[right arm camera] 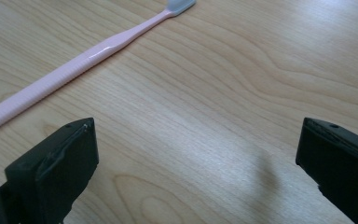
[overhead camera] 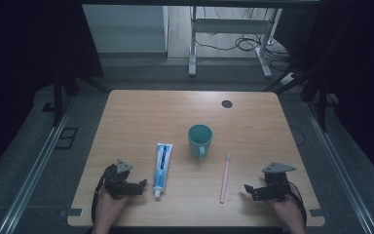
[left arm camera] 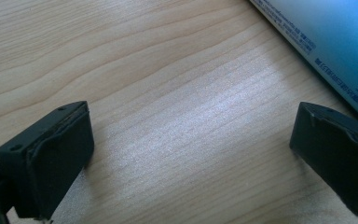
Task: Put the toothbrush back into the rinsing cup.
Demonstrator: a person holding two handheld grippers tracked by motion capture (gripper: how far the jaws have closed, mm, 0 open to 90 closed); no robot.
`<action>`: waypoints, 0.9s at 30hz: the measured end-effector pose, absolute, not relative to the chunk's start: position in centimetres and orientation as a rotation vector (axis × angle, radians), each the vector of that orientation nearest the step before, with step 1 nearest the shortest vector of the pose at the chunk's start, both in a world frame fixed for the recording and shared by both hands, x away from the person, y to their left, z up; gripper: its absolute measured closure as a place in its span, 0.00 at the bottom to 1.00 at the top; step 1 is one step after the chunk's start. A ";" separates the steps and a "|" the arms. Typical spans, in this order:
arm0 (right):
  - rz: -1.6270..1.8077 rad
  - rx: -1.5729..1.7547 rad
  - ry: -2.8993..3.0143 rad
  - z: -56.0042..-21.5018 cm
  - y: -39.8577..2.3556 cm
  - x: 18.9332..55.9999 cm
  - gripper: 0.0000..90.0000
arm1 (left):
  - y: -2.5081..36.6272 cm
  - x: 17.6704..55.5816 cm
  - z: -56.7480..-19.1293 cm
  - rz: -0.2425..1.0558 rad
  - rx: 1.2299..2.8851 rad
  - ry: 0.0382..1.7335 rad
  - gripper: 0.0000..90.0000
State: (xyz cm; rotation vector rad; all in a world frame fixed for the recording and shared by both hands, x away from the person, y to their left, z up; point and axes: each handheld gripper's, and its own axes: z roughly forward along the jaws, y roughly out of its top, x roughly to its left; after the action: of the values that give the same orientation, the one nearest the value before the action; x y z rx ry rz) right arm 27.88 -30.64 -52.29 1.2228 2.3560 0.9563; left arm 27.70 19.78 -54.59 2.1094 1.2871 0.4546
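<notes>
My left tongs rest on the table with jaws spread and empty, just beside the tube, which lies flat with its cap toward me. My right tongs are spread and empty too, near the toothbrush. The cup stands upright between and beyond them.

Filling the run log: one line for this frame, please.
left gripper: open, beside toothpaste tube | right gripper: open, near pink toothbrush | teal cup: upright, untouched | nothing held
</notes>
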 end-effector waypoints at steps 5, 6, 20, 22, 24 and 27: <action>0.962 1.230 2.392 -51.9 -30.0 27.9 0.00 | 19.8 27.7 -54.6 0.454 2.109 1.287 0.00; 0.973 1.234 2.391 -51.8 -29.9 28.0 0.00 | 19.8 27.7 -54.6 0.454 2.109 1.288 0.00; 1.009 1.185 2.471 -50.7 -27.5 28.4 0.32 | 19.8 27.7 -54.6 0.454 2.109 1.287 0.00; 1.010 1.168 2.489 -50.6 -27.1 28.4 0.40 | 19.8 27.7 -54.6 0.455 2.109 1.287 0.00; 1.001 1.151 2.506 -50.6 -26.6 28.5 0.49 | 19.8 27.7 -54.6 0.454 2.109 1.288 0.00; 0.984 1.117 2.543 -50.5 -26.0 28.5 0.58 | 19.8 27.7 -54.6 0.455 2.110 1.287 0.00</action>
State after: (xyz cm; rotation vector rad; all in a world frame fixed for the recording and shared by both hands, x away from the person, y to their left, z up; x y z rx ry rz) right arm 28.55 -25.98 -50.51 1.1174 2.5435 0.9836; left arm 27.70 19.78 -54.59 2.1096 1.2873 0.4547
